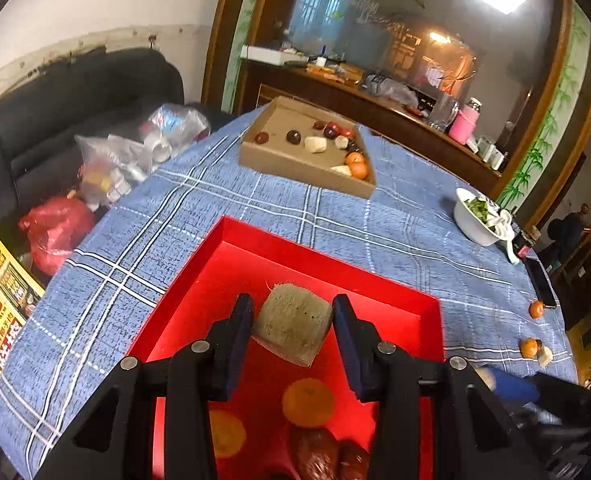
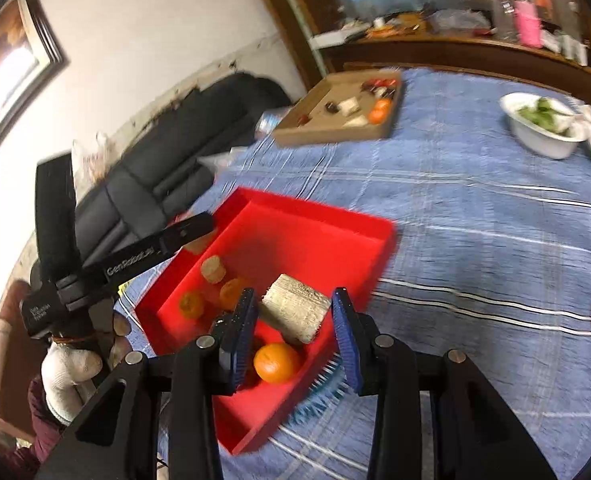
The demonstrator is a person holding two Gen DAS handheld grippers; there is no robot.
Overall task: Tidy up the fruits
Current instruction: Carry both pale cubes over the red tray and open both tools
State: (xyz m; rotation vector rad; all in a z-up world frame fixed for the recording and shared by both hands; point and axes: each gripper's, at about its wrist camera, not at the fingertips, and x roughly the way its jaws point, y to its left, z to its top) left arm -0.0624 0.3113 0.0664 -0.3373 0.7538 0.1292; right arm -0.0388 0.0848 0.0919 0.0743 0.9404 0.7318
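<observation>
A red tray (image 1: pixel 231 252) sits on the blue checked tablecloth; it also shows in the right wrist view (image 2: pixel 319 220). My left gripper (image 1: pixel 293 322) is above the tray with a pale cut chunk (image 1: pixel 293 328) between its fingers, which stand a little off its sides. Oranges (image 1: pixel 307 402) and dark red fruit (image 1: pixel 315 452) lie in the tray below. My right gripper (image 2: pixel 293 316) is over the tray's near side with a pale chunk (image 2: pixel 295 312) between its fingers, small gaps showing. An orange (image 2: pixel 275 362) lies under it. The left gripper (image 2: pixel 191 232) shows at the tray's far edge.
A cardboard tray (image 1: pixel 295 160) with dark fruit, oranges and pale chunks stands at the far side. A white bowl (image 1: pixel 473 220) of greens is at the right. Loose oranges (image 1: pixel 535 310) and a phone lie near the right edge. Plastic bags (image 1: pixel 107 164) crowd the left edge.
</observation>
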